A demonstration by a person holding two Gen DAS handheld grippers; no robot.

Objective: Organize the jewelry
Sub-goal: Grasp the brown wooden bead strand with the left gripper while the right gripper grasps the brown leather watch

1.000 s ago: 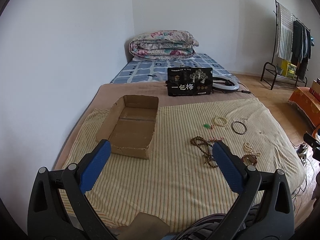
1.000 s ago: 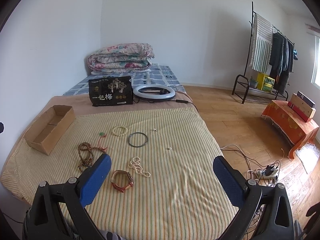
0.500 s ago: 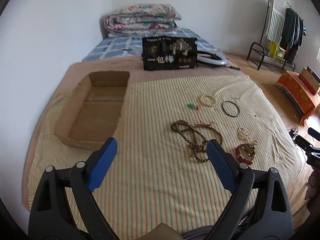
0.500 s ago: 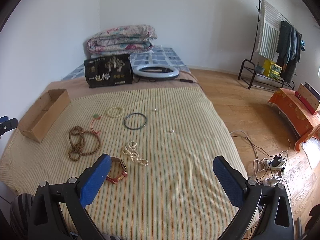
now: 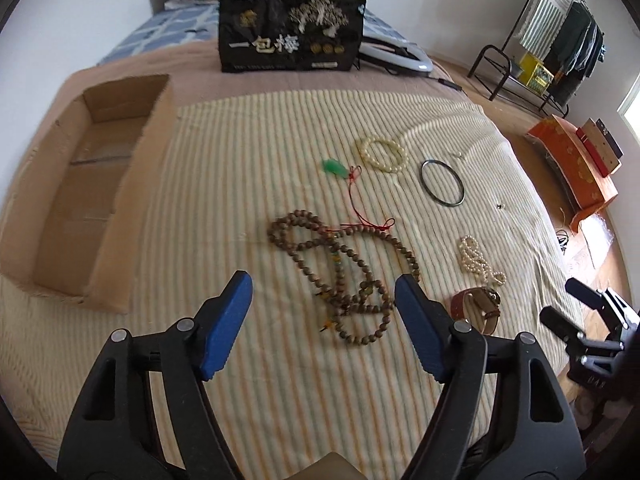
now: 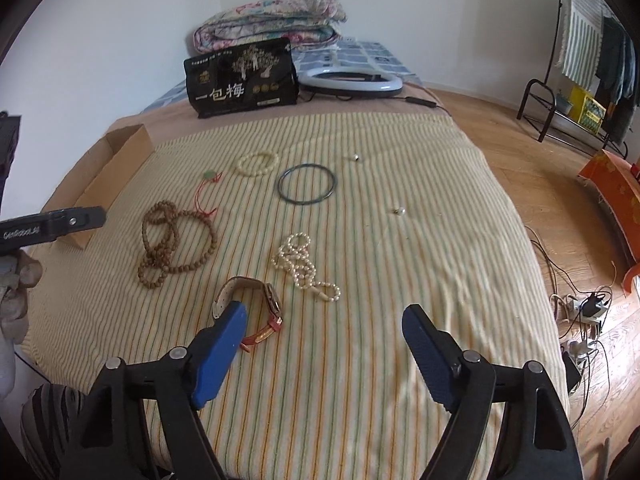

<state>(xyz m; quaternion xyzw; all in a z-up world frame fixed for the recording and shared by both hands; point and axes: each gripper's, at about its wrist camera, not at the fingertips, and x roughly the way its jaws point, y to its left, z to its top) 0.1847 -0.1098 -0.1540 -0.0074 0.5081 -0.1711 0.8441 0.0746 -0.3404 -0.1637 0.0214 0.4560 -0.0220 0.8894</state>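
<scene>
- Between the left gripper (image 5: 323, 286)'s blue pads, nothing is caught; the jaws are closing, still well apart, tilted down over the brown bead necklace (image 5: 344, 268), whose tangle lies on the striped blanket (image 5: 256, 168) just ahead of the tips.
- Over on the right, the right gripper (image 6: 322, 318) is closing too, with bare blanket in its gap; its left pad covers part of the red-strapped watch (image 6: 256, 304), so that strap's near end is hidden.
- Just beyond those tips lies the pearl strand (image 6: 304, 266), heaped loosely, apart from the watch.
- Farther out: the dark bangle (image 6: 306, 184) lies flat, the cream bead bracelet (image 6: 258, 163) sits near it, and the green pendant (image 5: 334, 167) trails a red cord toward the brown beads.
- Two tiny round pieces (image 6: 399, 211) lie on the blanket; too small to name.
- At the blanket's left edge, the open cardboard box (image 5: 84, 188); the right view shows only a sliver of it behind the left gripper's black arm.
- A gloved hand (image 6: 16, 280) peeks in at the right view's left edge, mostly cut off.
- At the back stands the black printed bag (image 5: 290, 36), with the ring light (image 6: 350, 80) partly behind it.
</scene>
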